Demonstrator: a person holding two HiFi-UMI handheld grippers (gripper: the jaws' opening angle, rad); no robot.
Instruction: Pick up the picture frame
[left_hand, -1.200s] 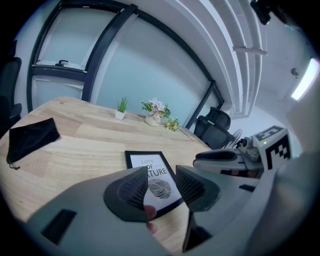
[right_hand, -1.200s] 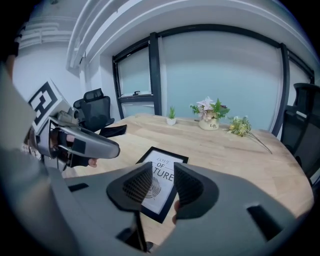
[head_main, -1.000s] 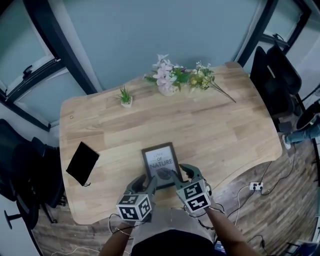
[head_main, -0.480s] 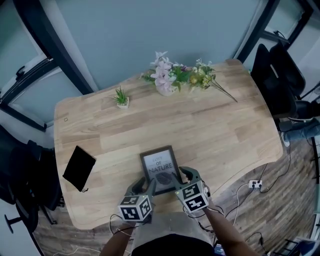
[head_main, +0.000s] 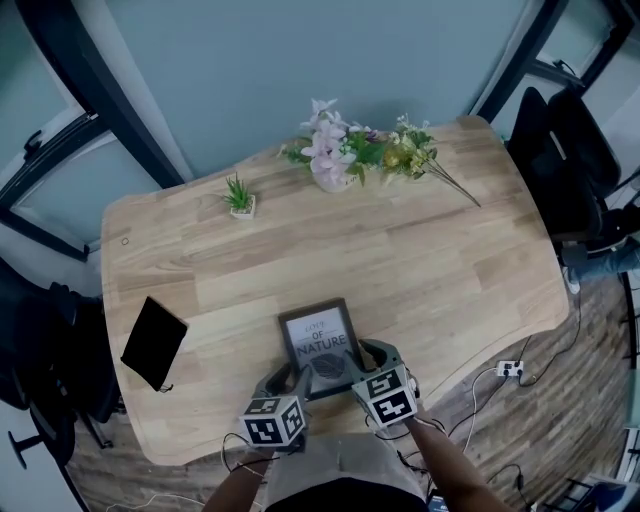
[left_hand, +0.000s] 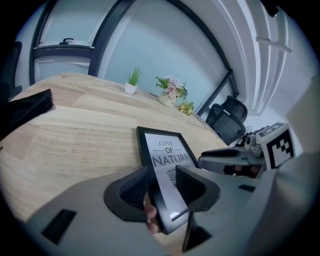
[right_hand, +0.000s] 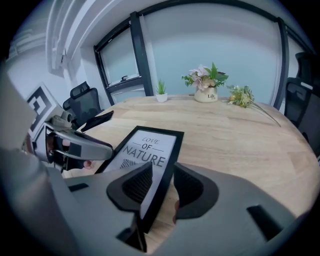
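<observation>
The picture frame, black-edged with "LOVE OF NATURE" print, lies near the front edge of the wooden table. My left gripper is shut on the frame's near left edge; in the left gripper view the frame runs between the two pads of the left gripper. My right gripper is shut on the near right edge; in the right gripper view the dark border of the frame sits between the pads of the right gripper. The frame's near end looks slightly raised.
A flat black pouch lies at the table's left. At the far side stand a small potted plant, a vase of pink flowers and a loose flower bunch. Black office chairs stand to the right, a power strip on the floor.
Both grippers have stayed on the frame's near edge. The head view has shifted a little, and the frame sits slightly nearer to me than a second ago.
</observation>
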